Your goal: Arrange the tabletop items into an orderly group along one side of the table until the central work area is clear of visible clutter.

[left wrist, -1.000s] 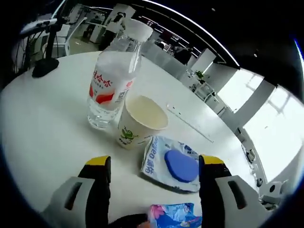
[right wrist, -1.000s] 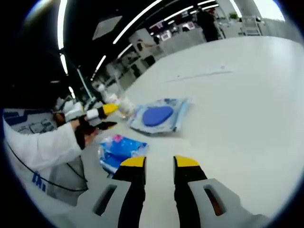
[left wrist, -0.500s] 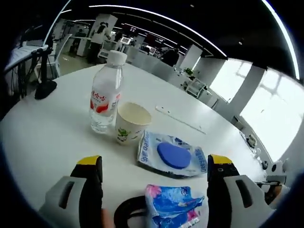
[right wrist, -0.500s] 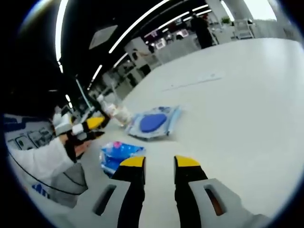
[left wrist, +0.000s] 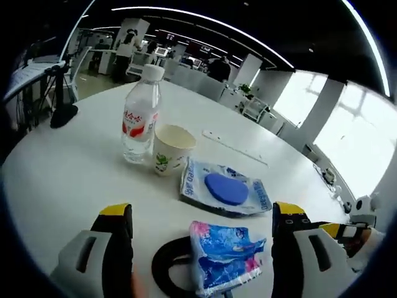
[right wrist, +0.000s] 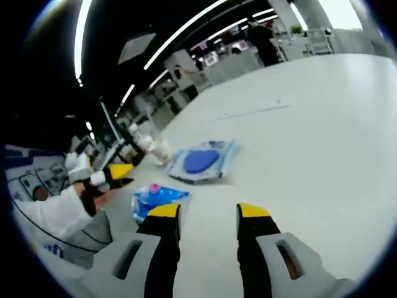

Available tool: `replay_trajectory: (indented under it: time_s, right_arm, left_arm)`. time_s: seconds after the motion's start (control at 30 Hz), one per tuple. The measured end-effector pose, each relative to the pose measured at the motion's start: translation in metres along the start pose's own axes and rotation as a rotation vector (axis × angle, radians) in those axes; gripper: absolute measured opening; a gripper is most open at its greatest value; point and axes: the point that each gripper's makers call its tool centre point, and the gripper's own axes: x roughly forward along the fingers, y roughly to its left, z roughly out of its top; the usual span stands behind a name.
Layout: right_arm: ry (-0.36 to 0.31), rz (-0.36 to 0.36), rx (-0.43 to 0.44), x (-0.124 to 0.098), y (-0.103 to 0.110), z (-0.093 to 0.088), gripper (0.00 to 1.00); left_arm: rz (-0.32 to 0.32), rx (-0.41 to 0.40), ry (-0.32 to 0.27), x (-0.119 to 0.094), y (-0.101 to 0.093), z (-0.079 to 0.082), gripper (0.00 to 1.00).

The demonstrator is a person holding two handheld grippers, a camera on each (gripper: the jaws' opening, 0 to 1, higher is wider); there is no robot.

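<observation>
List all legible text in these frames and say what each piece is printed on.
Water bottle: red label with white characters, too blurred to read.
Paper cup: green logo, wording unreadable.
Wipes pack: blue lettering along its edge, too distorted to quote.
Blue-pink packet: print, nothing legible.

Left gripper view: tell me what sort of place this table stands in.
Most likely a large open-plan office or lab. Long ceiling light strips run over rows of desks and chairs behind the round white table, and tall windows line one side.
</observation>
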Motion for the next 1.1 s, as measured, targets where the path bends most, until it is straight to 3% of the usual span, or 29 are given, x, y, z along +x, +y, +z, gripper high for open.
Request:
replay_trajectory:
  time_s: [0.13,0.57,0.9,1.1]
  right_arm:
    - [0.010,0.001,0.002,0.001,0.000,-0.003,0.41]
    - [0.054,0.032,0.002,0.008,0.009,-0.012,0.39]
    - [0.117,0.076,-0.031,0.022,0.025,-0.024,0.37]
    - [0.165,0.117,-0.068,0.039,0.042,-0.030,0.35]
  left_arm:
    - [0.005,0.000,0.024,-0.009,0.003,-0.012,0.92]
    - [0.026,0.009,0.044,-0.026,0.007,-0.032,0.85]
    - [0.011,0.081,0.103,-0.031,-0.001,-0.058,0.66]
    - [0.006,0.117,0.108,-0.034,-0.004,-0.063,0.50]
